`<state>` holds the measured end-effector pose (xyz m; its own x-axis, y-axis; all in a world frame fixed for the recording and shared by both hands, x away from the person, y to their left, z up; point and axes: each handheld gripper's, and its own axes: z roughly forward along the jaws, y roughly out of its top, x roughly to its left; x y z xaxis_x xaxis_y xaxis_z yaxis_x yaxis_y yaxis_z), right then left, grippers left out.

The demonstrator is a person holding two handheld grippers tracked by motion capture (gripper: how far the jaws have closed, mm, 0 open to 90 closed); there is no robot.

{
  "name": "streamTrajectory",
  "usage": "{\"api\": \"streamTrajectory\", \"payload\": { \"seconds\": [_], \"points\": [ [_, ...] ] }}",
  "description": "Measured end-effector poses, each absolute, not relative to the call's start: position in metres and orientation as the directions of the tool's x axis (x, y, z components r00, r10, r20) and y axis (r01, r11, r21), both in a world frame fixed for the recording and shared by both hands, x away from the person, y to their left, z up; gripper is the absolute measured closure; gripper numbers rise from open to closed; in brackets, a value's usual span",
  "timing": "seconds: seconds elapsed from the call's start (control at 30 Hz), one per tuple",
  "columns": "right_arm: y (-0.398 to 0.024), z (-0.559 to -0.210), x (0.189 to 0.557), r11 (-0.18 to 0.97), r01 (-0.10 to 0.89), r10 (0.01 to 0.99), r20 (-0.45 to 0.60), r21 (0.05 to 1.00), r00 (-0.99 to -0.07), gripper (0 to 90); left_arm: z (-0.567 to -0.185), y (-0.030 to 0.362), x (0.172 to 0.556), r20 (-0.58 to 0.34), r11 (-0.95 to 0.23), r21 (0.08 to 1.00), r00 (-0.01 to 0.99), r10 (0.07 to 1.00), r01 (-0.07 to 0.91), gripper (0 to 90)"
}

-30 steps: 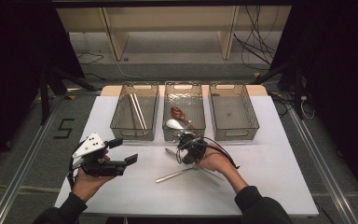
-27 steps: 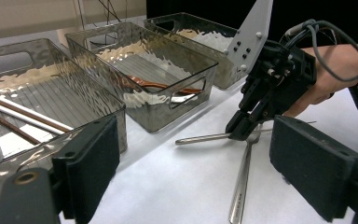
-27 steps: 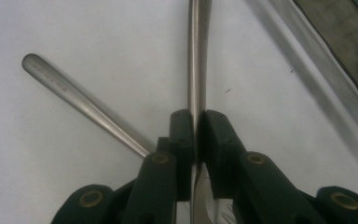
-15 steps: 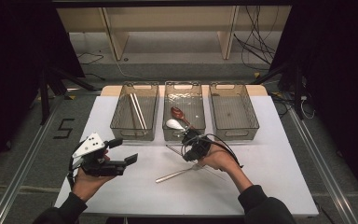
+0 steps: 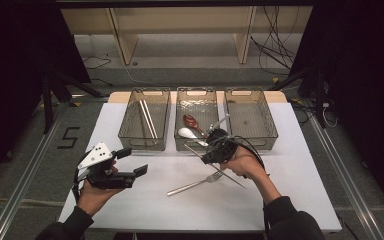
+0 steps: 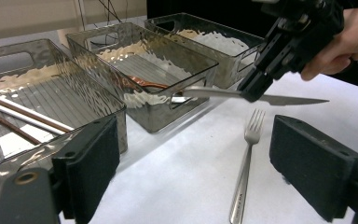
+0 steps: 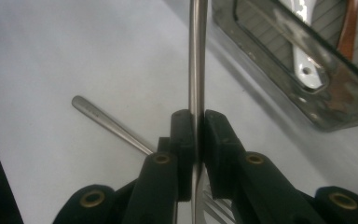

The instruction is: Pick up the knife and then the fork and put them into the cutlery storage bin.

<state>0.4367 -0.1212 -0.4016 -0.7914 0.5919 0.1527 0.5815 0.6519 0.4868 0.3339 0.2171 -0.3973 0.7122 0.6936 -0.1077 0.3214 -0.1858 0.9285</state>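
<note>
- The right gripper (image 5: pixel 211 151) is squeezed tight on a knife (image 5: pixel 215 167). It holds the knife up off the table (image 5: pixel 300 190).
- The knife sticks out both sides of the jaws. One end points toward the middle bin (image 5: pixel 196 95).
- A fork (image 5: pixel 195 183) lies flat on the table, just under the knife and near the right gripper.
- The left gripper (image 5: pixel 130 162) has its jaws wide apart with nothing between them. It is well away from the knife.

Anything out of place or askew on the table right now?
Nothing damaged or spilled. One fork lies loose on the white table, outside the bins. The right gripper holds a knife clear of the table; chopsticks and spoons sit in their bins.
</note>
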Motion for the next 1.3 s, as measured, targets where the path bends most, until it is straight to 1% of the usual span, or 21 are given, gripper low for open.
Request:
{"api": "streamTrajectory", "payload": {
  "seconds": [0.33,0.63,0.83,1.07,1.17,1.3],
  "points": [
    [-0.141,-0.389,0.442,0.565,0.628,0.628,0.214,0.536,-0.748,83.8,-0.397,0.217,0.334,-0.109,-0.186,0.928,0.712,0.694,0.323,15.6],
    [-0.154,-0.384,0.447,0.496,0.651,0.628,0.280,0.575,-0.726,84.1,-0.398,0.217,0.334,-0.109,-0.186,0.928,0.712,0.694,0.323,15.6],
    [-0.162,-0.380,0.451,0.457,0.663,0.635,0.304,0.593,-0.710,84.2,-0.397,0.217,0.334,-0.109,-0.187,0.927,0.712,0.694,0.324,15.6],
    [-0.188,-0.370,0.462,0.354,0.691,0.666,0.349,0.630,-0.660,84.2,-0.398,0.217,0.334,-0.108,-0.191,0.926,0.712,0.694,0.325,15.6],
    [-0.201,-0.362,0.467,0.308,0.687,0.681,0.352,0.658,-0.642,84.1,-0.398,0.217,0.334,-0.110,-0.186,0.927,0.710,0.696,0.326,15.6],
    [-0.212,-0.352,0.474,0.272,0.681,0.718,0.327,0.680,-0.614,84.1,-0.398,0.216,0.334,-0.111,-0.185,0.927,0.710,0.695,0.325,15.6]
  ]
}}
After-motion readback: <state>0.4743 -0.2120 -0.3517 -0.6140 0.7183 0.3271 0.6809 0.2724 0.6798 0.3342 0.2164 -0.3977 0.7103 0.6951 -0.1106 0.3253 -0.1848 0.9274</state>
